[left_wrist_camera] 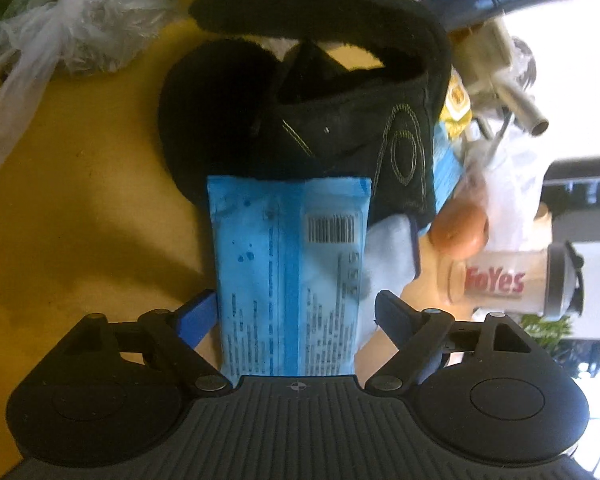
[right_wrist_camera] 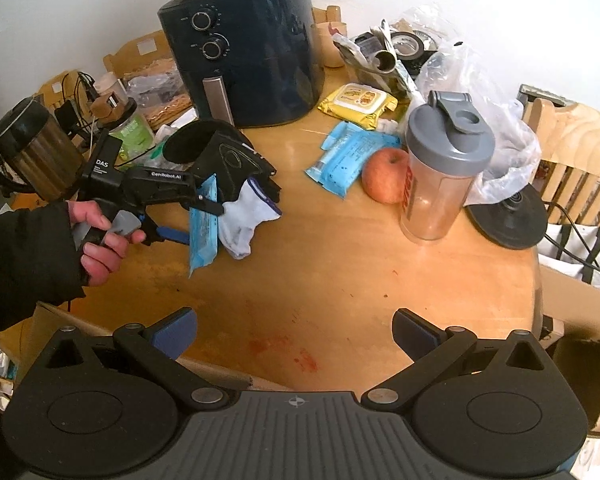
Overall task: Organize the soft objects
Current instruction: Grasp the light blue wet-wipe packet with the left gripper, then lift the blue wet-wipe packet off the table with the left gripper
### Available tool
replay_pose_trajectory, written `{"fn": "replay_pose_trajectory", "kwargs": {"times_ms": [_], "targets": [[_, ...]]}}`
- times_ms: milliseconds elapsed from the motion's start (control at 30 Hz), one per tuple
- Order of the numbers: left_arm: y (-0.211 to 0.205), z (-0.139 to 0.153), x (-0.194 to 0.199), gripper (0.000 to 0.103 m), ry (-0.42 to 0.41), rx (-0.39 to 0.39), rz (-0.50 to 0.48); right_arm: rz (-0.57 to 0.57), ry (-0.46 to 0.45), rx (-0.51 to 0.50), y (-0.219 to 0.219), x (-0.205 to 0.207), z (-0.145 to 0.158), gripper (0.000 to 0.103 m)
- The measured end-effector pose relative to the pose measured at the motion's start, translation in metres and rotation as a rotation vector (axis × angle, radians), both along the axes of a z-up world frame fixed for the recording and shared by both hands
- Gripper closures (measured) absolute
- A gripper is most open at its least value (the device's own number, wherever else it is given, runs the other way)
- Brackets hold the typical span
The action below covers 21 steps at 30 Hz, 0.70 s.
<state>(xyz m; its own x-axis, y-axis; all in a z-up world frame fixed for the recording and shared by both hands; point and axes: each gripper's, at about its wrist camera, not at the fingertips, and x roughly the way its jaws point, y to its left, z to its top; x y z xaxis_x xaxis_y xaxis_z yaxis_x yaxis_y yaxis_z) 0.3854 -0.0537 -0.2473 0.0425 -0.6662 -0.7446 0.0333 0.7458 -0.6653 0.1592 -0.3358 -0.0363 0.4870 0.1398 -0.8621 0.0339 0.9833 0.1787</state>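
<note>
- Gripping is seen in both views: the left gripper (left_wrist_camera: 296, 304) is closed on a blue wet-wipes pack (left_wrist_camera: 288, 276), blue pads against its two long edges; the same pack (right_wrist_camera: 202, 226) hangs edge-on from that gripper (right_wrist_camera: 198, 220) in the right wrist view, near the table's left edge.
- Only the right wrist view shows the hand (right_wrist_camera: 100, 236) in a dark sleeve on the gripper handle.
- The right gripper (right_wrist_camera: 294, 332) is seen with fingers wide apart, nothing between them, above bare wooden table (right_wrist_camera: 340, 280).
- Barcode and fine print on the pack's glossy back are readable only in the left wrist view.
- A black fleecy cap (left_wrist_camera: 300, 120) with stitched outlines lies just beyond the pack, opening upward; interior too dark to tell contents. A white sock (left_wrist_camera: 392, 248) with dark cuff lies against it, beside the pack.
- Shown only by the right wrist view: dark blue air fryer (right_wrist_camera: 252, 52) with flat wraps in plastic on top, metal kettle (right_wrist_camera: 28, 152), round kettle base (right_wrist_camera: 508, 216), yellow wipes pack (right_wrist_camera: 358, 102), second blue wipes pack (right_wrist_camera: 348, 156).
- A clear shaker bottle (right_wrist_camera: 440, 184) with grey flip lid stands upright, looking empty; an apple (right_wrist_camera: 384, 176) is touching it.
- A crumpled clear plastic bag (left_wrist_camera: 60, 28) is seen at upper left in the left wrist view; contents unclear.
</note>
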Motion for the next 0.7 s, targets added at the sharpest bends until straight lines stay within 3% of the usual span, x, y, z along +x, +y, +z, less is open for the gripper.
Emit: {"fn": "replay_pose_trajectory", "kwargs": {"times_ms": [33, 67, 300, 700], "targets": [[0.001, 0.000, 0.000, 0.021, -0.001, -0.009, 0.016, -0.002, 0.001, -0.001, 0.000, -0.001, 0.000, 0.000], [0.003, -0.001, 0.000, 0.030, 0.000, -0.014, 0.031, -0.004, 0.002, -0.001, 0.000, -0.001, 0.000, 0.000], [0.009, 0.000, 0.000, 0.035, 0.007, -0.015, 0.081, -0.002, -0.001, -0.002, 0.000, 0.000, 0.000, 0.000], [0.010, 0.024, -0.007, 0.036, -0.033, 0.022, 0.027, 0.007, -0.009, -0.005, -0.005, 0.003, 0.001, 0.000]]}}
